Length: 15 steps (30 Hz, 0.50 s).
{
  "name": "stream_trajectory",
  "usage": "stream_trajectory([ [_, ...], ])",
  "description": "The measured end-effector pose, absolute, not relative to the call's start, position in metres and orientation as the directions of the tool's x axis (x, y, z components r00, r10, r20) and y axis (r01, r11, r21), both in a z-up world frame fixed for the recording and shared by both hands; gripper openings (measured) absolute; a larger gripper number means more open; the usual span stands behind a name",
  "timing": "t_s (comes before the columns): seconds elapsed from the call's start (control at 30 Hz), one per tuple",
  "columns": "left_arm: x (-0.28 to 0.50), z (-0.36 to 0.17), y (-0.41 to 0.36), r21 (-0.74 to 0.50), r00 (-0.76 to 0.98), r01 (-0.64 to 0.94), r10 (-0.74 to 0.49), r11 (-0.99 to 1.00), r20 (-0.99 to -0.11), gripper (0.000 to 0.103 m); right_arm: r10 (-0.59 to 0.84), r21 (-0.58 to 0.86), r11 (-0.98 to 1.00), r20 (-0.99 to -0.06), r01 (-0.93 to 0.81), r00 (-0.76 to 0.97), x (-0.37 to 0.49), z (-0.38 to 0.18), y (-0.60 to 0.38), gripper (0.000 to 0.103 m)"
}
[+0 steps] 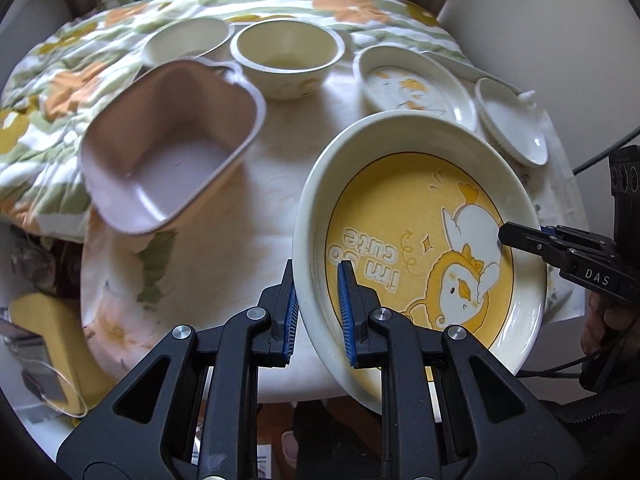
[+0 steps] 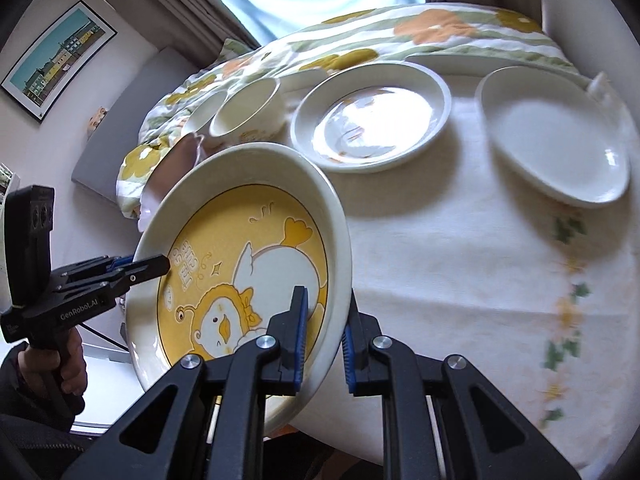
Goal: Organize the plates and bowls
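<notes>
Both grippers share the yellow plate [image 1: 420,248], held tilted above the tabletop [image 2: 440,260]: the left gripper [image 1: 318,312] and right gripper [image 2: 326,340] each have jaws pinched on opposite rims. It probably needs stacking on the duck plate [image 2: 372,120] beyond. Readable: "cute", "DAS", "GenRobot.AI".

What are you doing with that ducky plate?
A person holds the yellow duck-picture plate tilted above the table, one hand-held gripper on each side of its rim: the left hand-held gripper and the right hand-held gripper. On the white flowered tablecloth wait a pink square dish, a cream round bowl and a plain white plate.
</notes>
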<state>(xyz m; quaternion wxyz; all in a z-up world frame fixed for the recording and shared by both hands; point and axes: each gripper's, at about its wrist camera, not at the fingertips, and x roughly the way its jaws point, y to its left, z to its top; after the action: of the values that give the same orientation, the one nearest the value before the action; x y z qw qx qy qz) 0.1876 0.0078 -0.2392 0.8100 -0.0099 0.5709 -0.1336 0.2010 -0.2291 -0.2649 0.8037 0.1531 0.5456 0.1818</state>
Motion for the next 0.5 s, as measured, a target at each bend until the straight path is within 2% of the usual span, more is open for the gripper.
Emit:
stream_trajectory([
  [0.2,0.192,-0.267,0.052,-0.190,0.283,0.162,-0.230,0.968,-0.931,0.016,0.456,0.433,0.890,-0.838,-0.145,0.300,0.219,-0.284,-0.183,0.014],
  [0.5,0.201,-0.298,0.080,-0.221,0.259,0.133,-0.250,0.966,-0.933,0.016,0.433,0.407,0.901,-0.861,-0.148,0.268,0.231,-0.307,-0.164,0.014],
])
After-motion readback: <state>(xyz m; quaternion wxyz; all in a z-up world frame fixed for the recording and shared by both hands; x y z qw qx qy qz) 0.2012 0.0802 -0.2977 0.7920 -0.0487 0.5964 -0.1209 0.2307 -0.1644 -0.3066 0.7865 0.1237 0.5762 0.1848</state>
